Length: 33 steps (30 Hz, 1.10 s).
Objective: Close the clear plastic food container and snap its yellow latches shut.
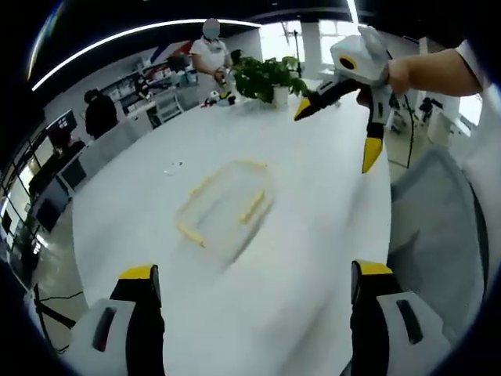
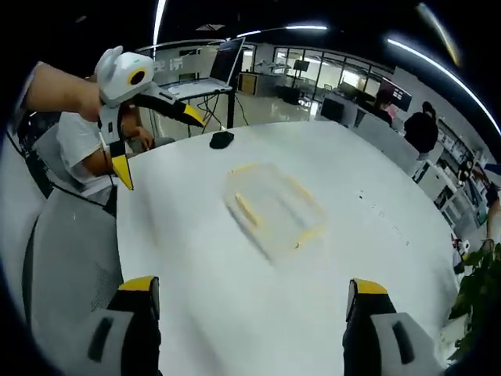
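- Jaws of the left gripper [image 1: 254, 286] stand wide apart, holding nothing, over the white table [image 1: 313, 235].
- Clear container [image 1: 225, 207] with yellow latches [image 1: 252, 207] lies mid-table, ahead of both grippers.
- Right gripper [image 1: 352, 117], spread wide and empty, hovers beyond it.
- Potted plant [image 1: 266, 77] stands at the far edge.

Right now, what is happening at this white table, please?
A person holds a two-jaw gripper in each hand above a white table. The left gripper and the right gripper both hang open in the air, touching nothing. Between them, a clear plastic food container with yellow latches lies on the table. The pictures are blurred, so I cannot tell if its lid is closed or the latches are snapped.
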Each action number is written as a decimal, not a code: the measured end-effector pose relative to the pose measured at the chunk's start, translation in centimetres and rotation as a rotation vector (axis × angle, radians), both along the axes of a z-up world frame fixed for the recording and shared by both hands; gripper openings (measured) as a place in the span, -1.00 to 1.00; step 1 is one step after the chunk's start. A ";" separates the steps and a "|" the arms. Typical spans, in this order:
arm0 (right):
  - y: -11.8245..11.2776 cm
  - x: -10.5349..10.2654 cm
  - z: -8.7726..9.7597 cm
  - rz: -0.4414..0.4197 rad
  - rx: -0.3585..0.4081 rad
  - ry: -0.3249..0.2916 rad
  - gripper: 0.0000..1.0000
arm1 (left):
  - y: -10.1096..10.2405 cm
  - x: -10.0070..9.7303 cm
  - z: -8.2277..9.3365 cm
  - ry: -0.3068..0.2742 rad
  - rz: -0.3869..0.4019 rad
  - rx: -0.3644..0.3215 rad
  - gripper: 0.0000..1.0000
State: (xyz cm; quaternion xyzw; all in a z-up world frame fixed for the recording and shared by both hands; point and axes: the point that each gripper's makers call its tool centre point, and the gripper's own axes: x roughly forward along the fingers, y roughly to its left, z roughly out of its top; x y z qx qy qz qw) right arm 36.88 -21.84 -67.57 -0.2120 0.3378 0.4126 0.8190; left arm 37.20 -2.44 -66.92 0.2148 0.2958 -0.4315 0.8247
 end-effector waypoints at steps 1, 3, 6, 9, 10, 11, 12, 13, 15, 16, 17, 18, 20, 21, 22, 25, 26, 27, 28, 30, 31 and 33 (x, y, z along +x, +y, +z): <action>-0.3 -0.7 0.0 -0.009 0.011 0.002 0.98 | 0.1 -0.5 0.1 -0.005 0.004 0.000 0.98; -0.6 -1.8 0.1 -0.011 0.013 -0.008 0.98 | 0.3 -1.3 0.2 -0.014 0.013 -0.002 0.98; -1.2 -3.6 0.2 -0.039 0.043 -0.011 0.98 | 1.0 -2.5 0.1 -0.006 0.045 -0.004 0.98; -1.7 -5.4 0.1 -0.053 0.066 -0.005 0.98 | 1.5 -3.8 0.6 -0.007 0.075 -0.036 0.98; -2.0 -6.2 0.1 -0.066 0.084 -0.002 0.98 | 1.8 -4.5 0.4 -0.003 0.075 -0.031 0.98; -2.2 -6.7 0.1 -0.074 0.094 -0.002 0.98 | 1.9 -4.9 0.3 0.000 0.081 -0.028 0.98; -2.6 -7.4 0.0 -0.092 0.100 -0.001 0.98 | 2.2 -5.7 0.1 -0.001 0.091 -0.025 0.98; -2.8 -7.9 -0.1 -0.101 0.103 -0.003 0.98 | 2.2 -6.2 0.1 -0.002 0.097 -0.032 0.98; -3.2 -8.8 0.0 -0.124 0.117 -0.007 0.98 | 2.2 -7.2 -0.1 0.016 0.133 -0.073 0.98; -3.4 -9.2 0.2 -0.143 0.131 -0.020 0.98 | 2.3 -8.0 -0.3 0.023 0.146 -0.080 0.98; -3.5 -9.5 0.2 -0.155 0.136 -0.020 0.98 | 2.3 -8.5 -0.4 0.021 0.145 -0.080 0.98; -3.7 -10.0 0.3 -0.170 0.142 -0.019 0.98 | 2.2 -9.1 -0.6 0.026 0.158 -0.089 0.98; -4.0 -10.5 0.6 -0.198 0.158 -0.032 0.98 | 2.2 -10.1 -0.9 0.038 0.173 -0.102 0.98; -4.1 -10.7 0.7 -0.204 0.165 -0.036 0.98 | 2.2 -10.3 -0.9 0.037 0.183 -0.113 0.98; -4.1 -10.9 0.9 -0.209 0.172 -0.043 0.98 | 2.2 -10.5 -0.8 0.037 0.192 -0.126 0.98; -4.3 -11.1 1.3 -0.232 0.197 -0.046 0.98 | 2.2 -10.9 -0.8 0.045 0.207 -0.145 0.97; -4.3 -11.1 1.4 -0.235 0.199 -0.046 0.98 | 2.3 -10.9 -0.8 0.048 0.211 -0.144 0.97; -4.4 -11.0 1.4 -0.238 0.197 -0.051 0.98 | 2.3 -10.9 -0.8 0.050 0.215 -0.144 0.96; -4.5 -11.0 1.4 -0.239 0.194 -0.053 0.98 | 2.4 -10.9 -0.8 0.050 0.217 -0.148 0.96; -4.6 -11.0 1.5 -0.241 0.185 -0.061 0.98 | 2.4 -10.9 -0.8 0.054 0.228 -0.158 0.98; -4.6 -11.0 1.7 -0.243 0.181 -0.068 0.98 | 2.4 -11.0 -0.9 0.059 0.231 -0.164 0.98; -4.5 -11.1 1.8 -0.244 0.187 -0.071 0.98 | 2.6 -11.1 -0.9 0.060 0.239 -0.167 0.98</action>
